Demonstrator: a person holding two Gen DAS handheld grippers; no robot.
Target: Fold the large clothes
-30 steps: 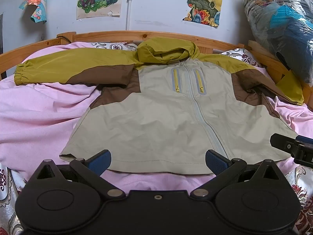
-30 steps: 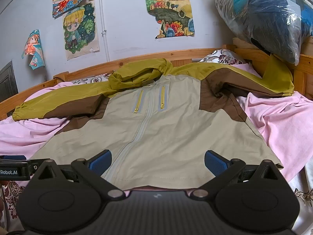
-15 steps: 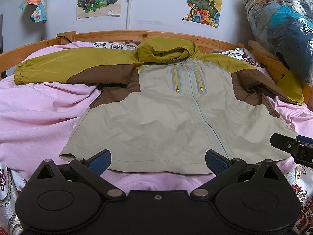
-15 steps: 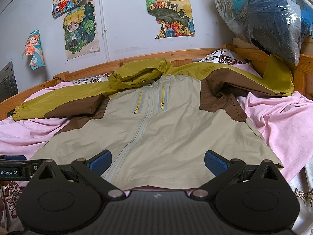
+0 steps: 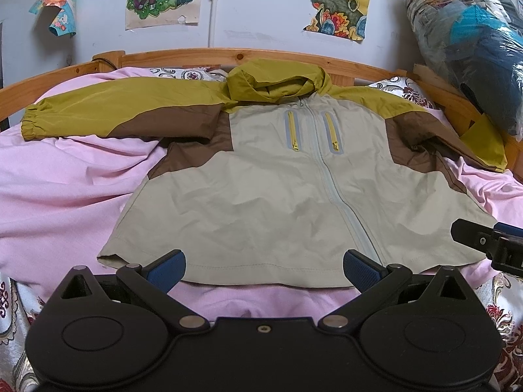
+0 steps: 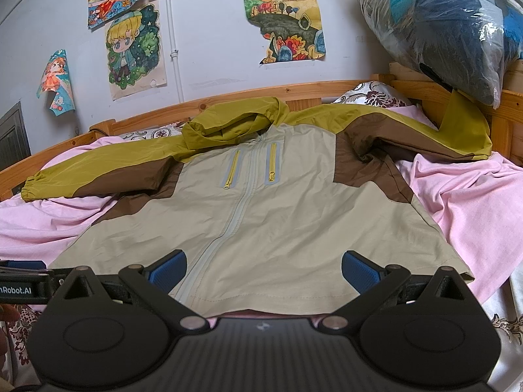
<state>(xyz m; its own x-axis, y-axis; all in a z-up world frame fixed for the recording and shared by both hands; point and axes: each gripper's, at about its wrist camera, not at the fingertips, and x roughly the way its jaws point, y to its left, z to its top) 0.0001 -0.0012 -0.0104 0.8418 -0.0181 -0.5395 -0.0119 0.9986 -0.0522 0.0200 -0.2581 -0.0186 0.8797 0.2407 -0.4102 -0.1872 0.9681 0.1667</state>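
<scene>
- On the pink sheet (image 5: 65, 189) of a wooden-framed bed (image 5: 183, 57), a hooded jacket (image 5: 261, 189) lies face up and spread flat, its zip closed and running toward the cameras.
- The jacket's body is beige, with brown side panels and olive-yellow shoulders; the hood (image 5: 278, 83) is bunched at the far end, near the headboard.
- Its left-hand sleeve (image 5: 98, 107) stretches straight out over the sheet, ending in a gathered cuff; the other sleeve (image 6: 425, 134) bends and climbs onto the bed frame at the right.
- Two short yellow zips (image 6: 250, 170) flank the main zip on the chest.
- The left gripper (image 5: 264, 266) hovers just in front of the hem, fingers spread wide with nothing between the blue pads (image 5: 166, 268).
- The right gripper (image 6: 263, 269) sits over the hem nearer the jacket's right side, likewise released and empty; whether it touches the cloth cannot be told.
- Each gripper shows at the edge of the other's view.
- A plastic-wrapped bundle (image 6: 441, 26) rests on the frame at the far right, and cartoon posters (image 6: 135, 49) hang on the wall.
</scene>
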